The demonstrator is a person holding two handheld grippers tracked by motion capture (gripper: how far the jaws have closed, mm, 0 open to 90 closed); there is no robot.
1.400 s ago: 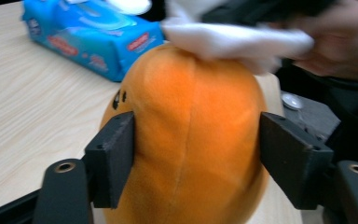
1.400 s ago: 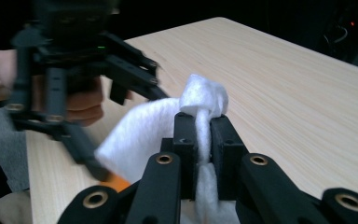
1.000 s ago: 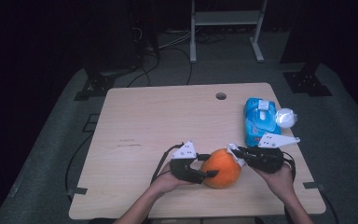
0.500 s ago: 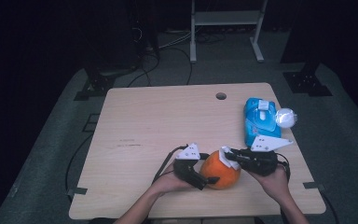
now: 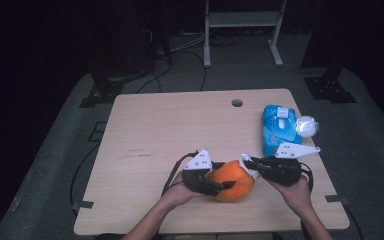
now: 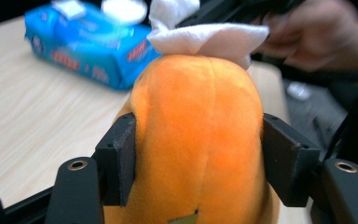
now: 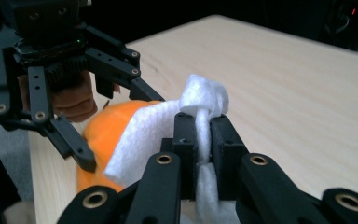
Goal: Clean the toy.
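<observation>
Mid-wipe: left gripper (image 6: 196, 172) has just been closing, clamps plush orange (image 6: 200, 135); right gripper (image 7: 204, 140) pinches wipe (image 7: 144, 135) on top; rest unwiped, my guess.

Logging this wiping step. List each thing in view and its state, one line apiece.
Orange plush toy: squeezed between the left gripper's pads.
White wipe: pinched in the right gripper, draped on the toy.
Blue wipes pack: lying flat on the table, flap state unclear.
Left gripper: shut on the toy, jaws just closed in.
Right gripper: shut on the wipe.
</observation>
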